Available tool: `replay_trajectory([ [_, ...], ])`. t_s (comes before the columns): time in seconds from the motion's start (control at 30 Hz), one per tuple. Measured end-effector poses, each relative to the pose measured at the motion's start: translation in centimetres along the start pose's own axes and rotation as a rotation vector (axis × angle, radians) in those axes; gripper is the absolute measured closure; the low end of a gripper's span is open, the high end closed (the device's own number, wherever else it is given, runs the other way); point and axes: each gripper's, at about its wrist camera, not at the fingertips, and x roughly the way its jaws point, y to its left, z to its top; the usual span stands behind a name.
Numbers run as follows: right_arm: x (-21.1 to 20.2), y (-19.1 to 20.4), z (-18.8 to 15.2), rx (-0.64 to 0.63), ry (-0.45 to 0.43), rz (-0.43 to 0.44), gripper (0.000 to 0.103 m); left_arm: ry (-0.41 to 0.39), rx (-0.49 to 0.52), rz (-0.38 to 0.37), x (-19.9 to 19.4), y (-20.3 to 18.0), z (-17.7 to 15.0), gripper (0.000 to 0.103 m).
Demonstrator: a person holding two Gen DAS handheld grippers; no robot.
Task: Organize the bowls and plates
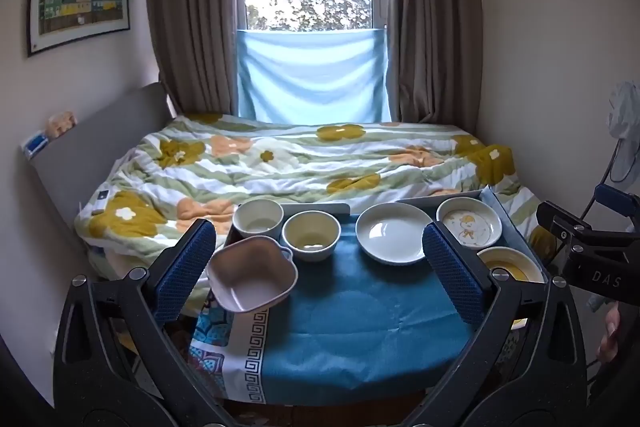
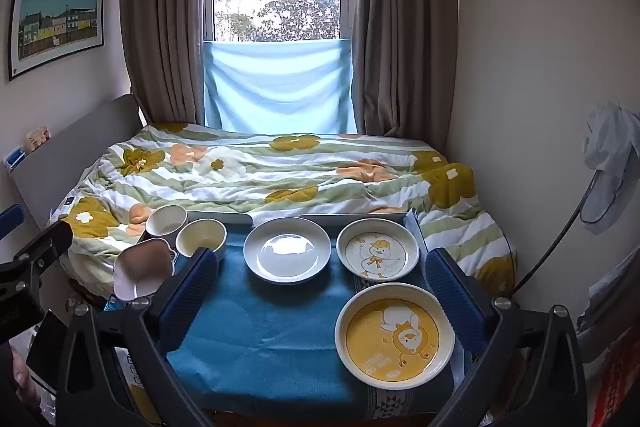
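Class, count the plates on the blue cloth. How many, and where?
3: plain white plate centre, white duck plate to its right, yellow duck plate nearest the camera on the right. None looks hidden.

yellow duck-print round plate [image 1: 510, 269]: left wrist view, mostly hidden behind a blue tong pad [image 1: 454, 271] | pink lobed plastic bowl [image 2: 142, 269]: right wrist view, partly covered by a tong arm | bench's near edge: cut off

Pink handled bowl [image 1: 252, 277]: upright, empty, beside left gripper's [image 1: 318, 269] left finger. Two cream bowls [image 1: 258, 218] [image 1: 311, 235]: ahead. White plate [image 1: 393, 233]: centre. Duck plate [image 2: 377, 249], yellow plate [image 2: 394, 334]: between right gripper's [image 2: 318, 291] fingers.
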Motion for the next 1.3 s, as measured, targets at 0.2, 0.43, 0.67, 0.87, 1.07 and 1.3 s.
replay_trajectory([
  [0.2, -0.1, -0.1, -0.2, -0.013, -0.007, 0.005, 0.000, 0.014, -0.026, -0.012, 0.7, 0.6, 0.6, 0.000],
  [0.43, 0.4, 0.4, 0.1, -0.017, 0.007, 0.005, 0.000, 0.002, -0.050, -0.024, 0.9, 1.1, 0.0, 0.000],
  [0.67, 0.4, 0.7, 0.2, -0.023, 0.010, 0.001, 0.000, 0.007, -0.043, -0.026, 1.2, 1.2, 0.0, 0.000],
  [0.87, 0.7, 0.9, 0.2, -0.023, 0.011, -0.002, 0.000, 0.006, -0.042, -0.028, 1.3, 1.2, 0.2, 0.000],
  [1.07, 0.8, 0.8, 0.2, -0.020, 0.014, 0.001, 0.000, 0.008, -0.038, -0.027, 1.5, 1.3, 0.2, 0.000],
  [1.3, 0.9, 1.1, 0.3, -0.022, 0.013, -0.003, 0.000, 0.002, -0.041, -0.030, 1.4, 1.5, 0.4, 0.000],
])
